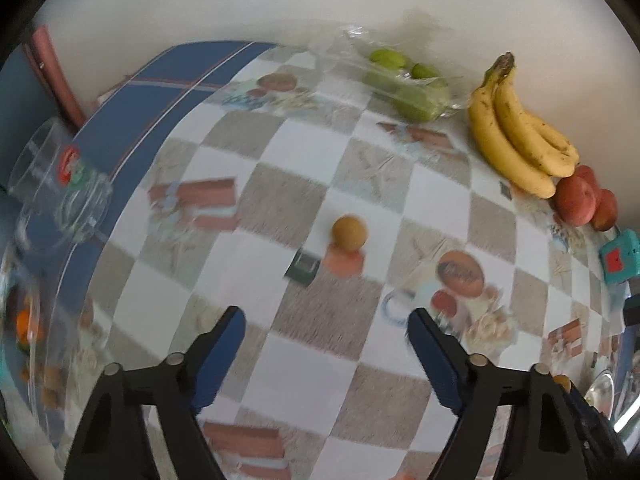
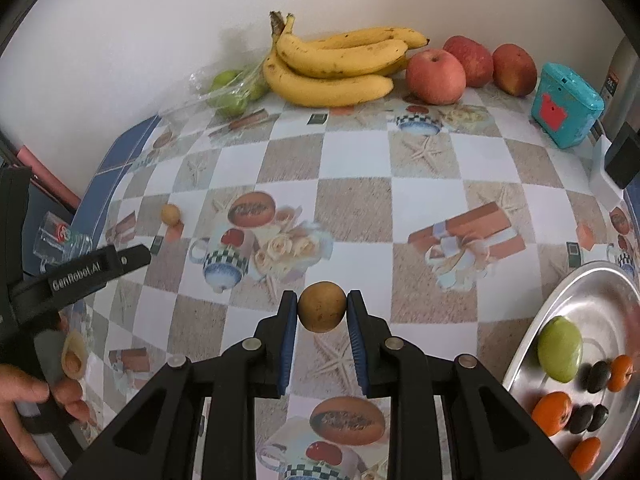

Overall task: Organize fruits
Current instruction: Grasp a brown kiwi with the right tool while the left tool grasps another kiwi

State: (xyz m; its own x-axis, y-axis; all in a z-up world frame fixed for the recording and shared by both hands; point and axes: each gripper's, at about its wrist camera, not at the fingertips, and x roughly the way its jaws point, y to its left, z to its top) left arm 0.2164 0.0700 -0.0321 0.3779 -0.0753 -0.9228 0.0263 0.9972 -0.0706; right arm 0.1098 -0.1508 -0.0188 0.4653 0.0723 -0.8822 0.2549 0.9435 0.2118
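My right gripper (image 2: 322, 308) is shut on a small round brown fruit (image 2: 321, 307) and holds it above the checkered tablecloth. A second small brown fruit (image 1: 349, 233) lies on the table ahead of my left gripper (image 1: 326, 320), which is open and empty; that fruit also shows in the right wrist view (image 2: 171, 214). A metal tray (image 2: 600, 288) at the right holds a green fruit (image 2: 559, 349), small oranges (image 2: 552, 413) and dark fruits (image 2: 589, 418). Bananas (image 2: 332, 68), red apples (image 2: 436, 76) and bagged green fruits (image 2: 230, 92) lie along the wall.
A teal box (image 2: 566, 106) stands at the back right beside a dark appliance (image 2: 622, 156). A clear glass (image 1: 60, 188) lies off the table's left edge. A clear bowl (image 1: 24, 328) with fruit sits at the far left. The left gripper's body (image 2: 80, 272) shows at the left.
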